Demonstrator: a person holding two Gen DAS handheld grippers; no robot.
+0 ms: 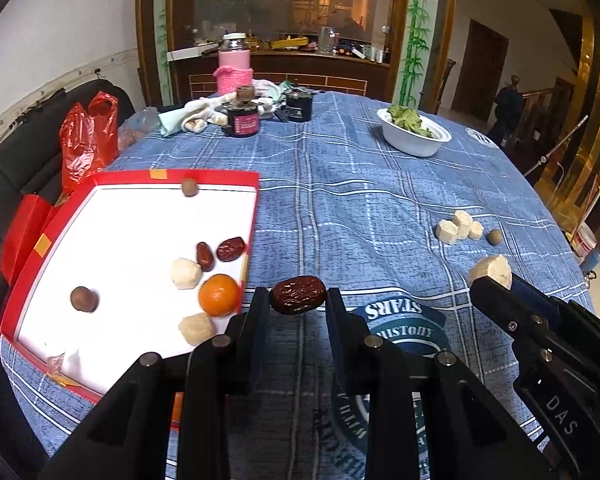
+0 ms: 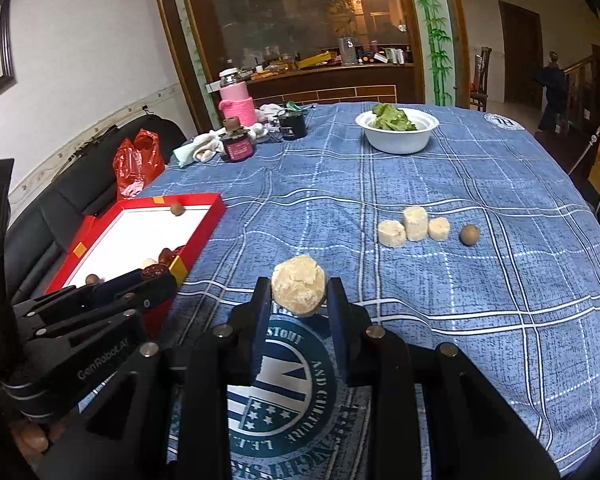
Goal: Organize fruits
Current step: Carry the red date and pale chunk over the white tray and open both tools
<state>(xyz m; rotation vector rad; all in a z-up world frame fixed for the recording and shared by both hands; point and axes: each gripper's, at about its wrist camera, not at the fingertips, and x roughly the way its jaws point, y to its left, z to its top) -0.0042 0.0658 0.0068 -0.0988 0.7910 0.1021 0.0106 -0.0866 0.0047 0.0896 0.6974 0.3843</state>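
My left gripper (image 1: 298,295): jaws narrowed on a wrinkled dark-red date (image 1: 298,294). My right gripper (image 2: 298,297): jaws clamping a pale peeled banana chunk (image 2: 298,290).

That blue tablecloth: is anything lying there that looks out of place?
Yes. Three pale banana pieces and a small brown round fruit sit bare on the cloth, far from the red box that holds the other fruit. Nothing looks spilled or broken.

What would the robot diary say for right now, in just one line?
left gripper: shut on red date | right gripper: shut on pale banana chunk | red box: holds some fruit | loose pieces on tablecloth
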